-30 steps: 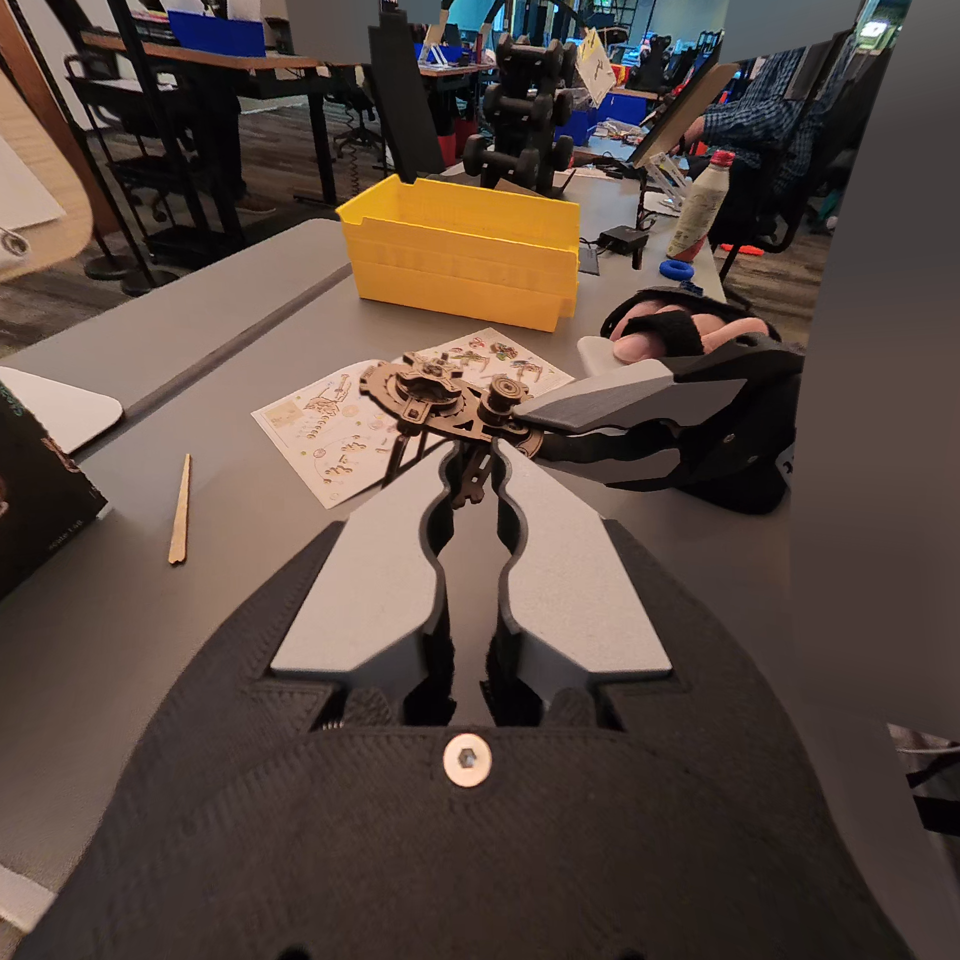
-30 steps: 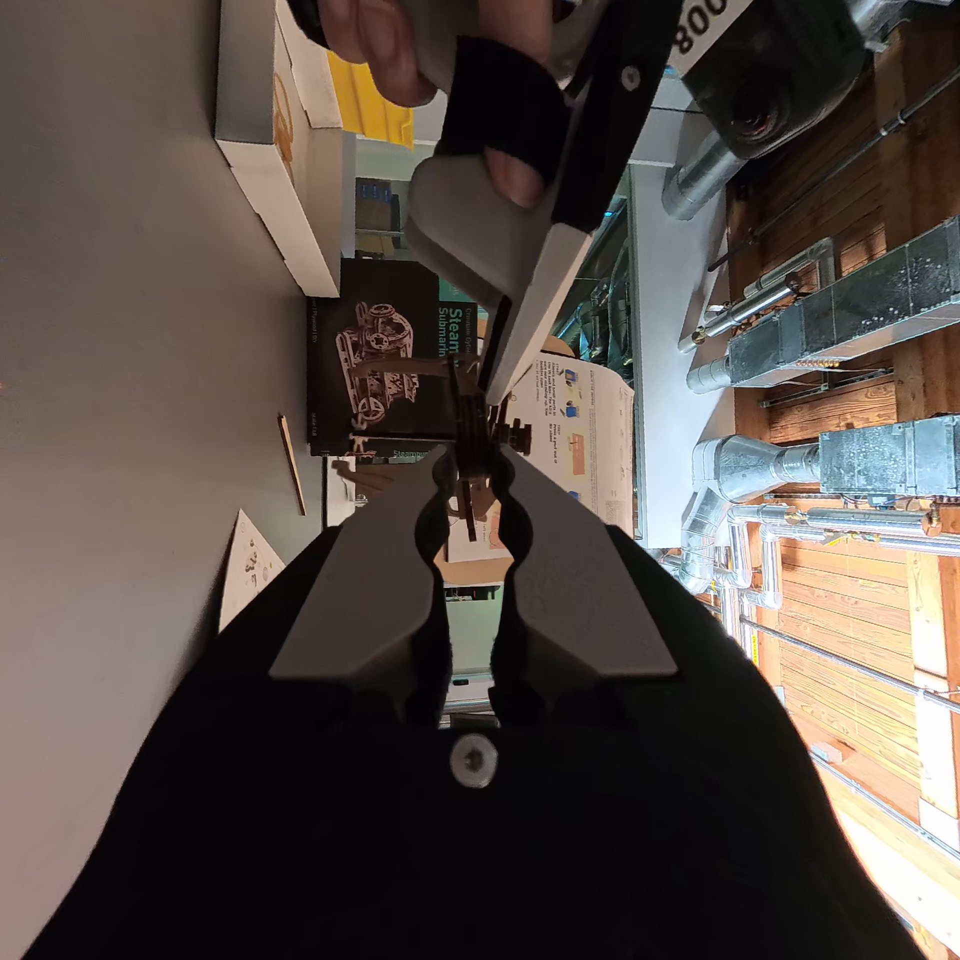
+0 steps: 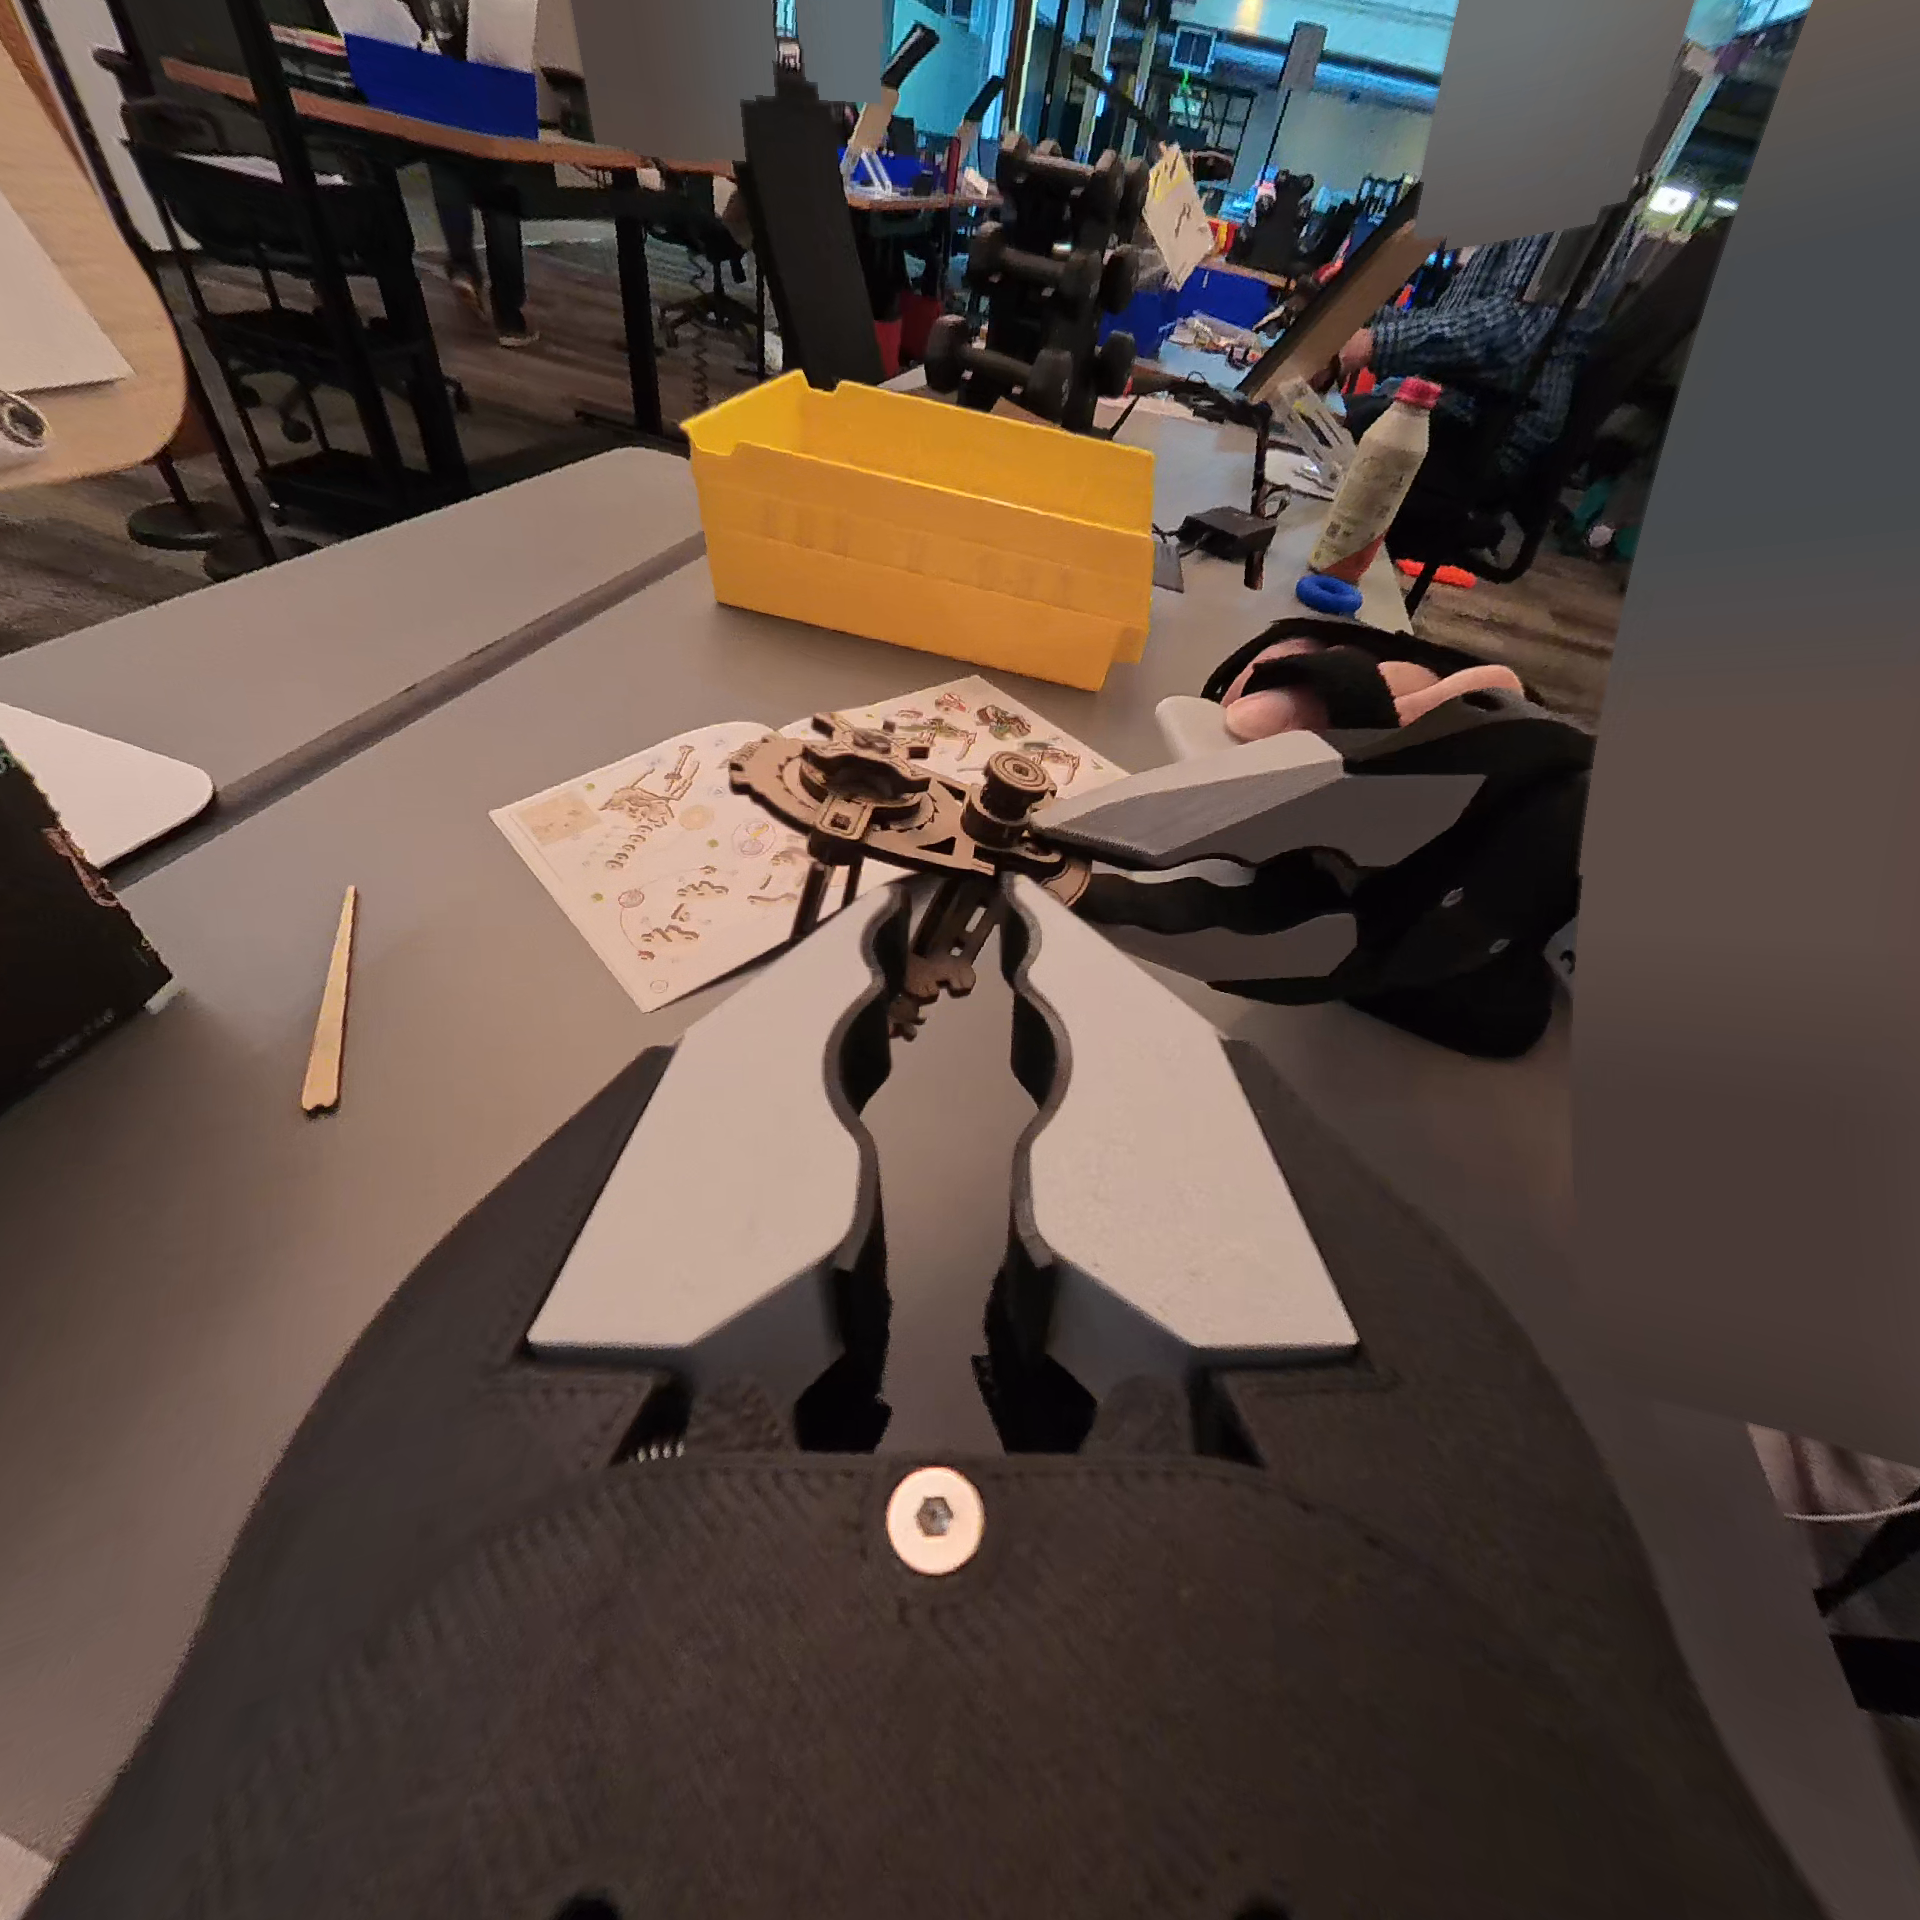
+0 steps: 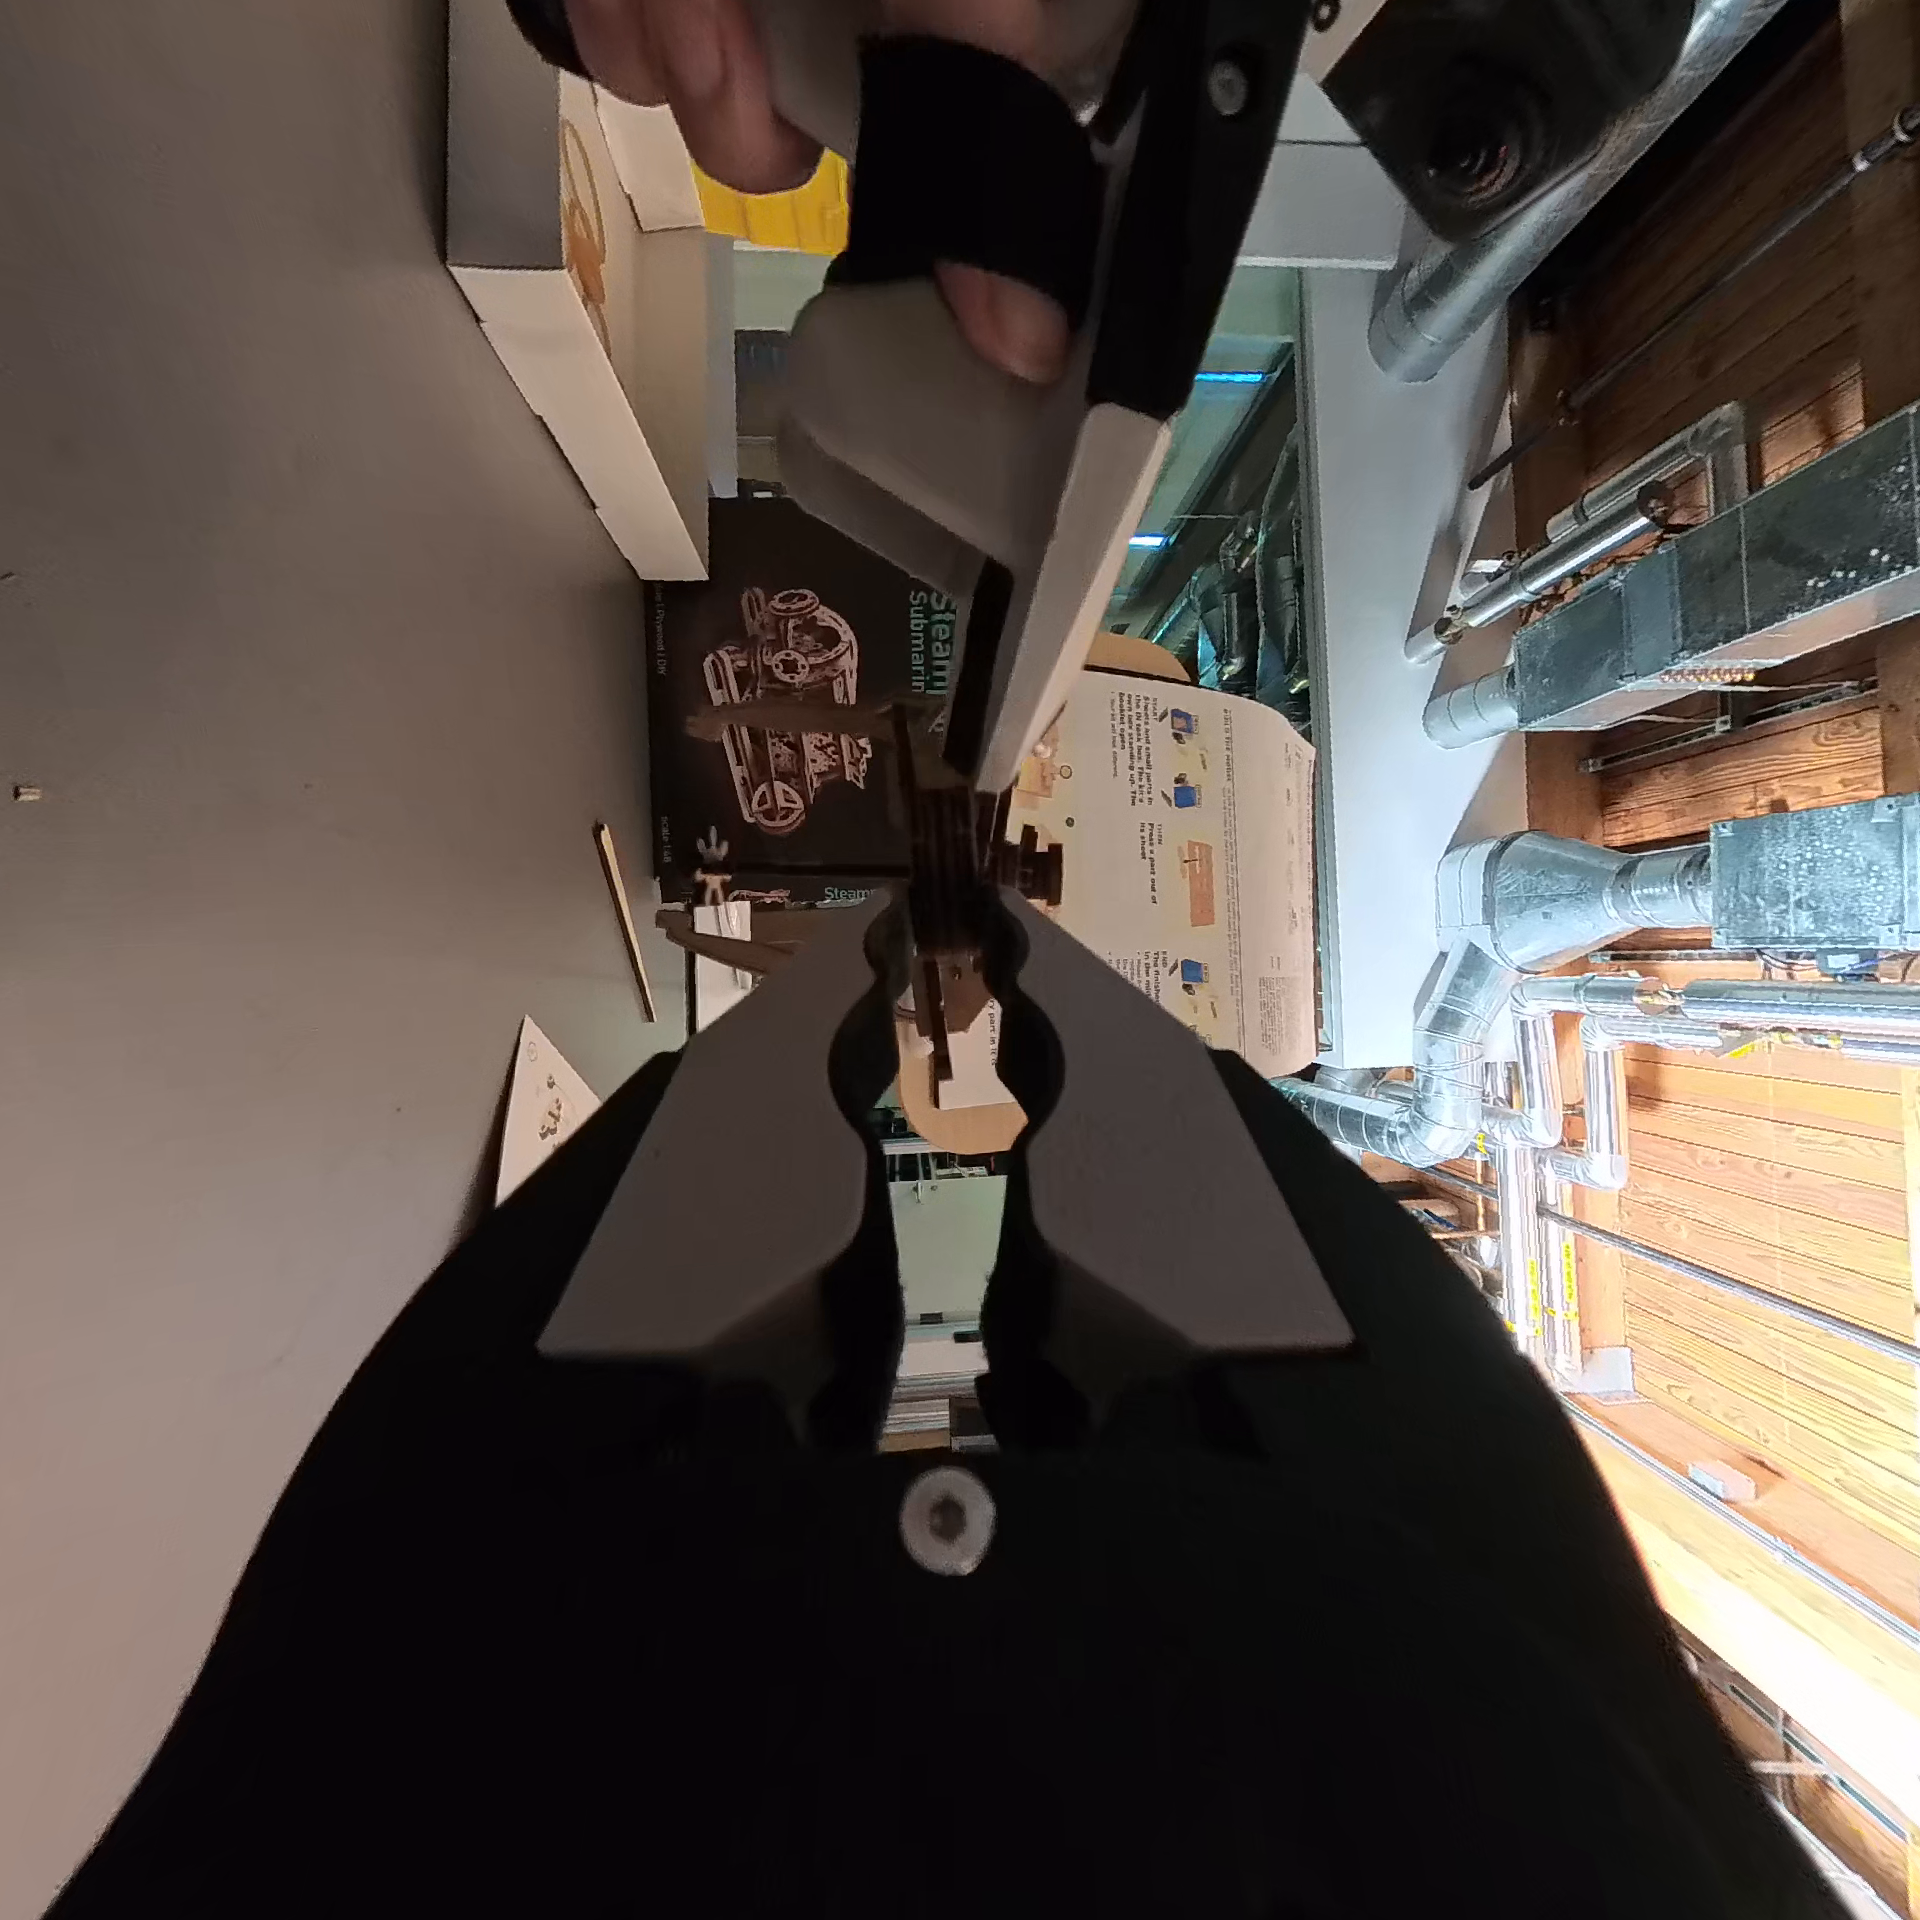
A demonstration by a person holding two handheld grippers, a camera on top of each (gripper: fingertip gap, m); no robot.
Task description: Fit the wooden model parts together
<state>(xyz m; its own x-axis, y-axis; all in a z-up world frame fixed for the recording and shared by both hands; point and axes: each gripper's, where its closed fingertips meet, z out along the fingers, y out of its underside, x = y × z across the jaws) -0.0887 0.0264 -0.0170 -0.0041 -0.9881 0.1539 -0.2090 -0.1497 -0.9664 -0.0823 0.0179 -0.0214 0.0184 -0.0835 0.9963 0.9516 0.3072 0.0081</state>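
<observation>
Wooden model assembly (image 3: 894,805), dark and gear-studded, hangs above the middle of the bench (image 3: 416,665), over the printed instruction sheet (image 3: 665,842) and clear of the surface, pinched between both tools.

Going from the left side of the bench: a dark kit box (image 3: 62,935) sits at the left edge, a pale wooden stick (image 3: 329,1003) lies loose just inward of it, then comes the sheet, and a yellow bin (image 3: 925,520) stands toward the far edge behind it.

At centre, the left gripper (image 3: 940,914) has its tongs drawn together on a slim strut hanging under the model's flat disc. From the right, the right gripper (image 3: 1070,862) comes in sideways, its tongs clamped on the disc's rim beside a small round hub; its own view shows the stacked edge of the piece squeezed between the fingertips (image 4: 1023,940).

Judging by this, the step in hand is seating the strut piece into the main body, each tool holding one half of the joint. The next move likely calls for a slow, straight push along the slot with the right grip kept steady. Twisting could snap the thin wood. Whether the tab is already fully home cannot be told.
</observation>
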